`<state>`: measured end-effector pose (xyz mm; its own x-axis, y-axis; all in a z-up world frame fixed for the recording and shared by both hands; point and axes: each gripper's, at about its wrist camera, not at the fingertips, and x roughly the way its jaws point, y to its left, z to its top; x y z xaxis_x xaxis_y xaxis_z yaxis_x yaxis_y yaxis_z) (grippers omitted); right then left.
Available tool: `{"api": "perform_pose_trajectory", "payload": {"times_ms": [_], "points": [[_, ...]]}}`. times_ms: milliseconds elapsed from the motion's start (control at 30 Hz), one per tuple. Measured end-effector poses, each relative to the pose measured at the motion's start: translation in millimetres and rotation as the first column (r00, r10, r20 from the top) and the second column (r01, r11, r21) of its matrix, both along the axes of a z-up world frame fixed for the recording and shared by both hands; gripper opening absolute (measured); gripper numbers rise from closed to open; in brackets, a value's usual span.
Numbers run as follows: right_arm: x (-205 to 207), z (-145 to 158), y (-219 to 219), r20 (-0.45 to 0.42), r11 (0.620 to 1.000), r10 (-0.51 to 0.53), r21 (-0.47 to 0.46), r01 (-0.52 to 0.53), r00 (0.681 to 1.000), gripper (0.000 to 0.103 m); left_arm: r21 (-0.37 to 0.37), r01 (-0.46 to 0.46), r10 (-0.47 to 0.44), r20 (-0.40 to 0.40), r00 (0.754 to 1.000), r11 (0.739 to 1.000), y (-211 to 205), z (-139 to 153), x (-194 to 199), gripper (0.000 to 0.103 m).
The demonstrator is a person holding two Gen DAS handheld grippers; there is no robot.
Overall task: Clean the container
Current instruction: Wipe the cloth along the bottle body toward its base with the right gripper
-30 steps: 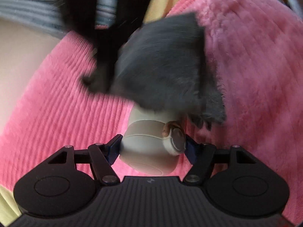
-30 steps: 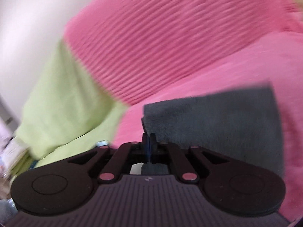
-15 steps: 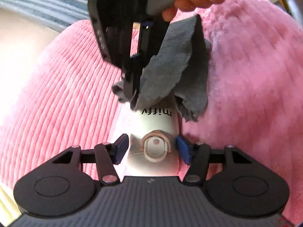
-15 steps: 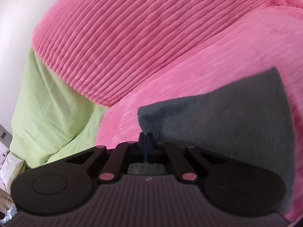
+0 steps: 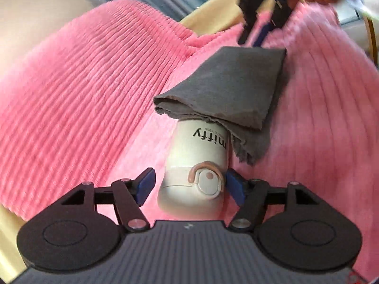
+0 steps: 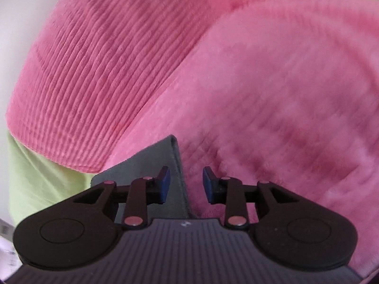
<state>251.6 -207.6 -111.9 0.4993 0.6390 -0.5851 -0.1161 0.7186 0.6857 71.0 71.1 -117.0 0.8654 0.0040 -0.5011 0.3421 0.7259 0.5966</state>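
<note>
A cream "miffy" bottle [image 5: 199,165] lies on its side on the pink bedding, lid end toward me. My left gripper [image 5: 190,185] has its jaws apart around the lid end; the right pad is at the lid, the left pad stands clear of it. A folded grey cloth [image 5: 227,90] rests draped over the bottle's far end. My right gripper [image 6: 186,184] is open and empty just above the cloth [image 6: 151,163]; it also shows blurred at the top of the left wrist view [image 5: 263,23].
Ribbed pink blanket [image 5: 83,99] and a plush pink cover [image 6: 284,94] fill both views. Light green sheet [image 6: 33,179] lies at the lower left of the right wrist view. A yellow surface [image 5: 213,11] and a grey ribbed panel are behind.
My right gripper opened and let go of the grey cloth, which now lies over the bottle's far end, then pulled back. My left gripper's jaws widened around the lid end.
</note>
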Motion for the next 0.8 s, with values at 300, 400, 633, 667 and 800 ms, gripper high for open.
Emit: {"api": "perform_pose_trajectory", "payload": {"times_ms": [300,400,633,667,800], "points": [[43.5,-49.2,13.7,-0.084,0.962,0.181,0.222,-0.158,0.98,0.028,-0.255,-0.099,0.074,-0.106,0.992,0.962,25.6,22.4,19.2,0.07],[47.3,-53.6,29.8,-0.087,0.95,0.257,0.205,-0.235,0.963,0.028,-0.313,-0.132,0.097,-0.126,0.987,0.94,29.0,22.3,25.9,0.07],[20.6,-40.5,18.8,0.053,0.951,0.165,0.258,-0.173,0.985,0.006,-0.416,-0.185,0.112,-0.193,0.975,0.89,47.5,18.4,38.1,0.074],[16.7,-36.4,15.8,0.066,0.952,0.144,0.265,-0.156,0.987,0.006,-0.437,-0.192,0.108,-0.209,0.972,0.879,51.4,17.9,40.1,0.075],[8.6,-24.8,-3.4,0.107,0.952,0.043,0.297,-0.073,0.993,0.006,-0.512,-0.214,0.089,-0.258,0.962,0.832,66.7,11.4,48.7,0.081]]}}
